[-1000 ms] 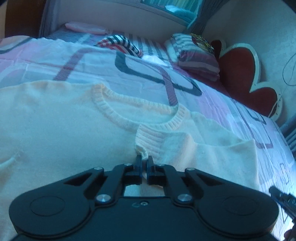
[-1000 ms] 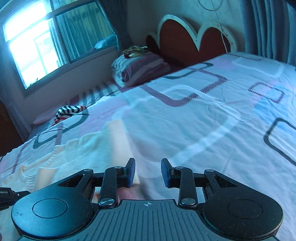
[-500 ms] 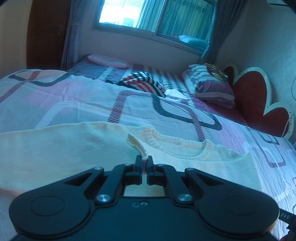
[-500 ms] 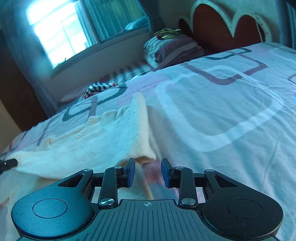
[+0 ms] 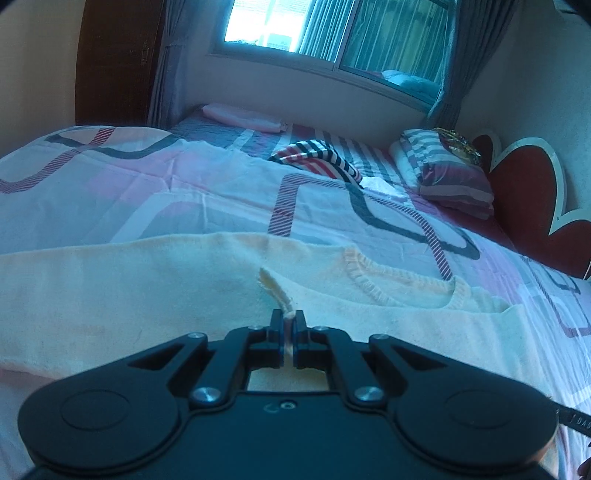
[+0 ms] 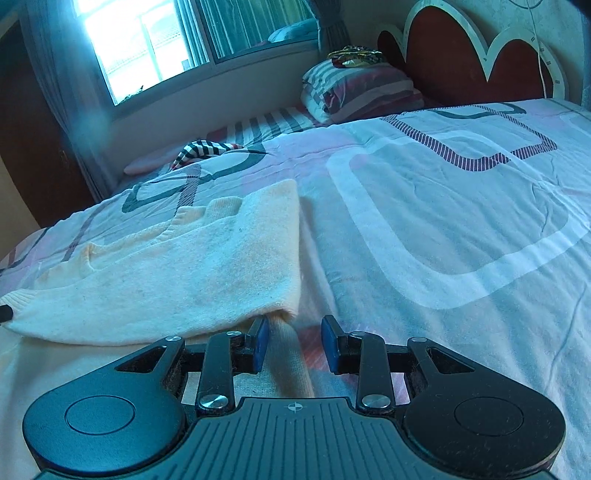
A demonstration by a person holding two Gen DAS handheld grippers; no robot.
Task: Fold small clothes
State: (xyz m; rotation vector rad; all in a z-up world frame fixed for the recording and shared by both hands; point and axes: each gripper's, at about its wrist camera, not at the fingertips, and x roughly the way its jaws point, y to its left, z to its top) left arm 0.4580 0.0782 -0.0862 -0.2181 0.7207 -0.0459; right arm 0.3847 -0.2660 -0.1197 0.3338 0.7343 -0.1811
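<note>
Bedspread [image 5: 184, 206] patterned with pink blocks and dark and striped rounded outlines, spread over most of the bed. Beyond it, striped sheet [image 5: 369, 155] along the far side under the window [image 5: 332, 33]. Crumpled striped cloth [image 5: 317, 157] at the bedspread's far edge. Pink folded cloth [image 5: 243, 116] near the far corner, beside the curtain [image 5: 166, 62]. Striped pillow [image 6: 362, 90] against the red scalloped headboard [image 6: 461, 55], with a gold-patterned item [image 6: 354, 57] on top. Dark wooden door [image 5: 114, 62] left of the window.
</note>
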